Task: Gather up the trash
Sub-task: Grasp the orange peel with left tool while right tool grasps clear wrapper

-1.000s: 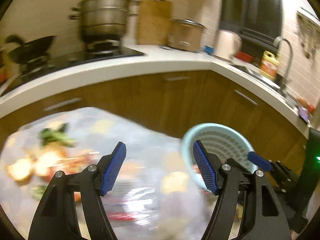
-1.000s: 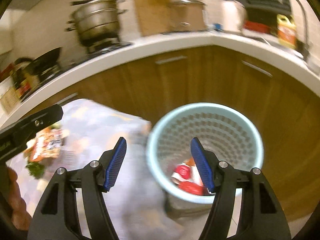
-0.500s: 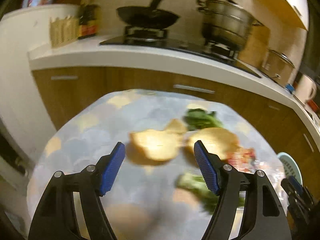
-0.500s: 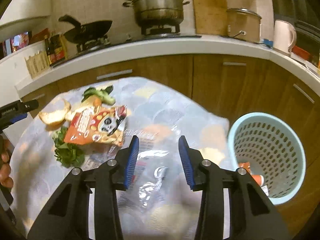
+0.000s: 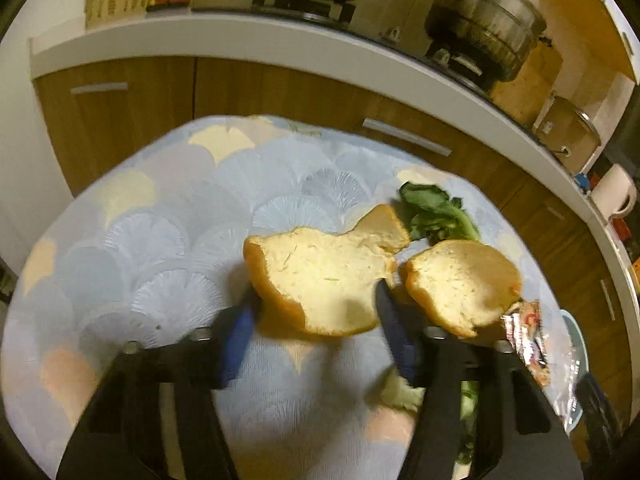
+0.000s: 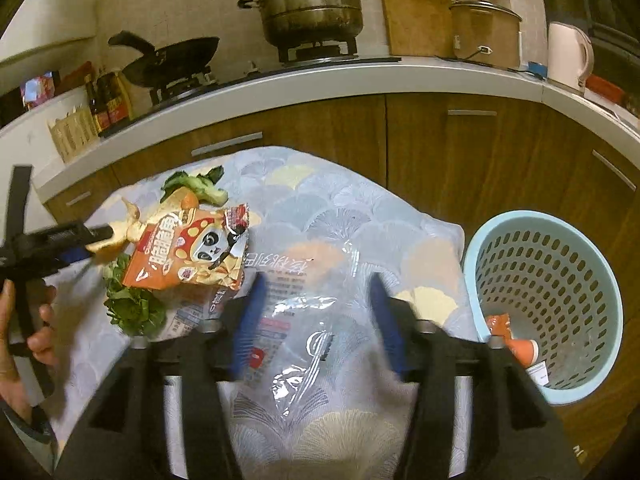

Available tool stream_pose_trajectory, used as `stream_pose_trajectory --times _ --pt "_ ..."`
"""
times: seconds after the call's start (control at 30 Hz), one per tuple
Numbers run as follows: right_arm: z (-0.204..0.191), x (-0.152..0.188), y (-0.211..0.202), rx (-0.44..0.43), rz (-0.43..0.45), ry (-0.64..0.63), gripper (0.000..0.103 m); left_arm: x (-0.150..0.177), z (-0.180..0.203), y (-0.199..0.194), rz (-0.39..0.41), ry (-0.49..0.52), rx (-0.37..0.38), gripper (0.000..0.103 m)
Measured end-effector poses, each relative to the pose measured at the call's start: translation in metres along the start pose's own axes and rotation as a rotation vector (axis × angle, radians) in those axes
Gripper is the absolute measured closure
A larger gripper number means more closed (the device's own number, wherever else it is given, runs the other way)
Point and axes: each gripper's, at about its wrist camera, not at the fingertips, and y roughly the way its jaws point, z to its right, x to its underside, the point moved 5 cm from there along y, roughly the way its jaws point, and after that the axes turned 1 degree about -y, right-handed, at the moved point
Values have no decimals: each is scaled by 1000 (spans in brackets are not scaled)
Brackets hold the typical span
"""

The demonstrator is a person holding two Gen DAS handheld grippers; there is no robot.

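**Item 1: large peel.** Orange-skinned, pale side up, lying on the patterned cloth. Landmark for all places: the blue basket. In the left wrist view the peel lies directly ahead of the left gripper, its near edge between the two blue pads, which stand apart on either side; no squeeze is visible, though blur makes contact hard to judge. Long axis runs across the gripper's span, its pointed end toward the basket side.

**Item 2: second peel.** Just beside the first on the basket side, outside the left jaws.

**Item 3: clear plastic bag.** Flat on the cloth just beside the basket, directly ahead of the right gripper, whose pads are spread wide and grip nothing. Long axis appears to run away from the gripper toward the cabinets.

**Item 4: snack packet.** Orange, crumpled, on the far side of the bag from the basket, torn end pointing toward the basket.

**Item 5: leafy scraps.** Beside the packet, farthest from the basket.

**Judgement.** Left takes the large peel; right is nearer the bag and the basket.
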Motion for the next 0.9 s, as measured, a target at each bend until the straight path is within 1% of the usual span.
stream_pose_trajectory --times 0.03,0.07,0.1,0.17,0.23,0.37,0.5,0.6,0.63,0.67,0.73,0.8,0.83,0.9 --pt "2 -1 -3 -8 9 15 34 0 -1 3 0 -3 -16 70" --pt "4 -1 -6 -19 12 24 33 0 -1 4 15 4 -33 76" --pt "4 1 -7 -34 4 30 32 0 1 6 10 17 -36 88" --pt "5 5 -6 -47 -30 40 22 -1 1 6 17 12 -32 91" --pt "3 10 -4 -67 -60 53 19 -2 0 3 36 3 -22 94" --pt "0 14 7 -92 -122 71 19 -7 -3 -14 93 -20 -5 97" --pt "-6 15 20 -92 -169 64 19 -14 0 -36 145 -10 14 98" --pt "-11 16 30 -128 -212 76 19 -19 6 -52 184 -1 33 98" --pt "-11 16 32 -112 -214 75 26 -21 9 -58 193 1 47 98" --pt "-13 15 32 -107 -214 69 46 -22 13 -61 199 5 55 98" --pt "-17 15 34 -130 -226 59 69 -23 22 -72 216 22 71 98" --pt "-19 16 33 -122 -224 49 85 -24 31 -83 234 38 88 98" --pt "-19 16 29 -118 -209 42 88 -25 34 -84 240 44 94 98" --pt "-19 13 21 -122 -178 40 91 -26 41 -93 256 57 111 98"
